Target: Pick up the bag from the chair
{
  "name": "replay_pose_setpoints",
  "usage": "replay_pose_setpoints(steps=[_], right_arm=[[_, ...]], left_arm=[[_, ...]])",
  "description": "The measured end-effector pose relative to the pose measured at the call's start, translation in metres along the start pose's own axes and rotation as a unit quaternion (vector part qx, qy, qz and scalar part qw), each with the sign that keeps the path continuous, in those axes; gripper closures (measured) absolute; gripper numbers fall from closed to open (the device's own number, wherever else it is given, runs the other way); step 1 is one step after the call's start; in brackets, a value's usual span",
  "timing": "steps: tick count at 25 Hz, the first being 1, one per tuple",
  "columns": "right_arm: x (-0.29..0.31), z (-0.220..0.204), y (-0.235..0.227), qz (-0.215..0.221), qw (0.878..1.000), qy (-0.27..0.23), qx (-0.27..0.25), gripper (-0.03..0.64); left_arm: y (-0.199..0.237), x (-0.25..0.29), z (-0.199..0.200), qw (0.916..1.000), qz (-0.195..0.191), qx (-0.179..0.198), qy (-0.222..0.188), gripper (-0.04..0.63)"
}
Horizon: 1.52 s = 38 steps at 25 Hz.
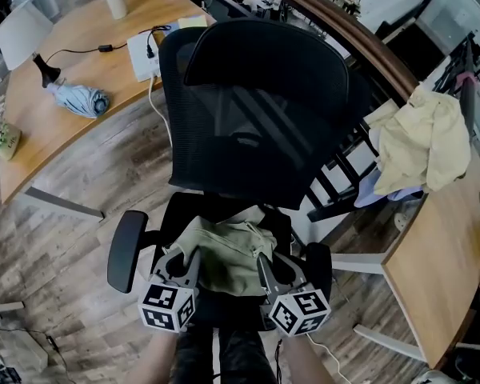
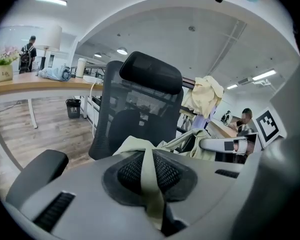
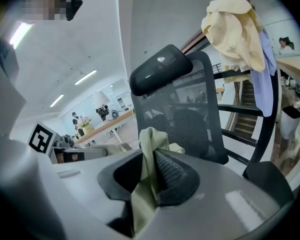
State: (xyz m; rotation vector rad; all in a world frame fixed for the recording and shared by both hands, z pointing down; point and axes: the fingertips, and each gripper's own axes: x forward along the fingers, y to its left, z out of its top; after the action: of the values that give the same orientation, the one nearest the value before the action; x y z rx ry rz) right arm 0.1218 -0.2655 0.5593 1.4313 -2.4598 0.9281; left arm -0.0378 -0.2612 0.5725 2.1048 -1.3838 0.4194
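Standing on plank floor (image 1: 96,182): chair (image 1: 256,118) near wooden desk (image 1: 40,126).

One mesh chair (image 1: 256,110), one bag (image 1: 228,250), one folded umbrella (image 1: 80,100), two grippers: left gripper (image 1: 182,261), right gripper (image 1: 274,269).

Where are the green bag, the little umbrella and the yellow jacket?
green bag (image 1: 228,254), head view, its crumpled middle.
umbrella (image 1: 80,100), head view, its folded canopy.
yellow jacket (image 1: 420,141), head view, its draped cloth.
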Motion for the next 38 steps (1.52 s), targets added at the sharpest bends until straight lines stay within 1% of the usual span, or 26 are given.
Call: replay_pose_setpoints(steps=[20,32,38], right_arm=[[-0.044,0.07,0.033,0.021,0.998,-0.054,0.005,0.552],[-0.074,0.111,0.053,0.025,0.996,-0.089,0.001,0.554],[-0.086,0.13,0.062,0.028,0.994,-0.107,-0.003,0.554]], left_arm=[[-0.025,-0.042,0.073,0.998,-0.028,0.045,-0.034,0.575],[-0.04,-0.07,0.114,0.9957,-0.044,0.056,-0.059,0.575],[-0.047,-0.084,0.133,0.9936,-0.046,0.07,-0.075,0.575]])
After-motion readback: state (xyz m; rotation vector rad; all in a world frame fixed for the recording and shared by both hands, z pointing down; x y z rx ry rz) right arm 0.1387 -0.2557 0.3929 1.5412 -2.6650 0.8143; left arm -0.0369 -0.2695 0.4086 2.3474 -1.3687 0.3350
